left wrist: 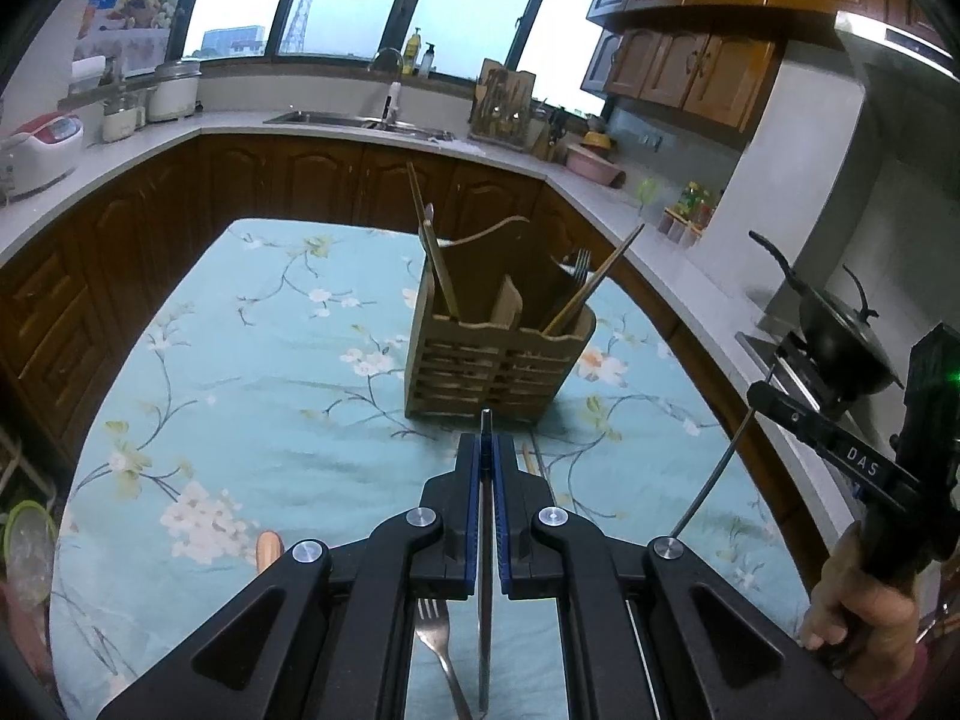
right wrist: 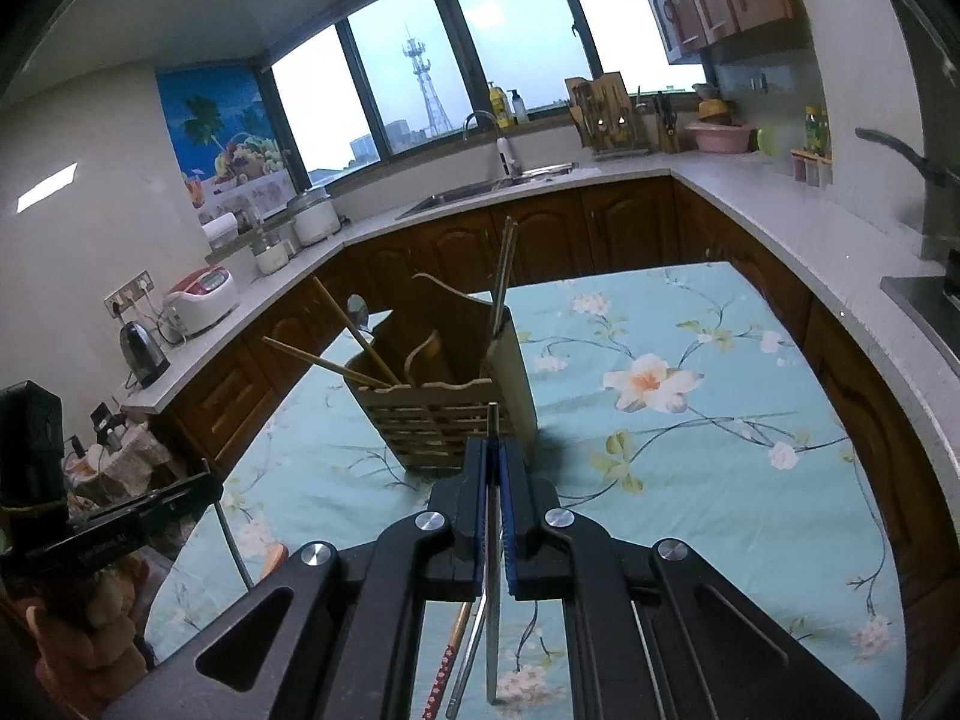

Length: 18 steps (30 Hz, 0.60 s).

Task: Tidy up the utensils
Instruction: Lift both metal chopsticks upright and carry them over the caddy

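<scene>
A slatted wooden utensil holder (left wrist: 501, 354) stands on the floral tablecloth and holds chopsticks, a fork and a spoon; it also shows in the right wrist view (right wrist: 444, 414). My left gripper (left wrist: 486, 450) is shut on a thin metal utensil (left wrist: 485, 630), just in front of the holder. My right gripper (right wrist: 493, 468) is shut on a thin metal utensil (right wrist: 492, 630), close to the holder's near side. A loose fork (left wrist: 435, 636) lies on the cloth below the left gripper. A patterned chopstick (right wrist: 447, 666) and a metal one (right wrist: 468, 654) lie below the right gripper.
The table with the blue floral cloth (right wrist: 690, 420) is ringed by wooden cabinets and a grey counter (left wrist: 660, 252). A black wok (left wrist: 840, 330) sits on the stove at the right. A sink (left wrist: 360, 119) is at the back.
</scene>
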Each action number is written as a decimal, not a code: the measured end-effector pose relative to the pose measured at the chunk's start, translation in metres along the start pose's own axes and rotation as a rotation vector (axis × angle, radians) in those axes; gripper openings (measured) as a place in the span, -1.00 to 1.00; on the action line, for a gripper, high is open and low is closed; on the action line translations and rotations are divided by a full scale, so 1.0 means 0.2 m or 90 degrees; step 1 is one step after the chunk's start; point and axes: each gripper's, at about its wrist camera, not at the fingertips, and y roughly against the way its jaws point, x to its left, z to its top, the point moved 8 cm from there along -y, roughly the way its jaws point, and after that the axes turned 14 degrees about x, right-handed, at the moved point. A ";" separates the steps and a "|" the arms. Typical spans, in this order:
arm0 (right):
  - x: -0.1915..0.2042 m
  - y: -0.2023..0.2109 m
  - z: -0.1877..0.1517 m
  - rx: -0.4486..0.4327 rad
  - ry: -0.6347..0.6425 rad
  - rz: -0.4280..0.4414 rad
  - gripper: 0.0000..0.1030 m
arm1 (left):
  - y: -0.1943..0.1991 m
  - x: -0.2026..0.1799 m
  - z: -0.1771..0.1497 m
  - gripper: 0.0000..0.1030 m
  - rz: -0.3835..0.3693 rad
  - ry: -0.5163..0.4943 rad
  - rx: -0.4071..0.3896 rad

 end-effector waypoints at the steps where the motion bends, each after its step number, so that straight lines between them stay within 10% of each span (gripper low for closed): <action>1: 0.00 0.01 0.00 -0.004 0.001 0.000 -0.92 | 0.01 0.00 0.00 -0.95 0.000 0.001 -0.004; 18: 0.04 0.07 0.08 -0.046 0.003 0.004 -0.92 | 0.15 0.08 0.06 -0.95 -0.023 0.055 -0.085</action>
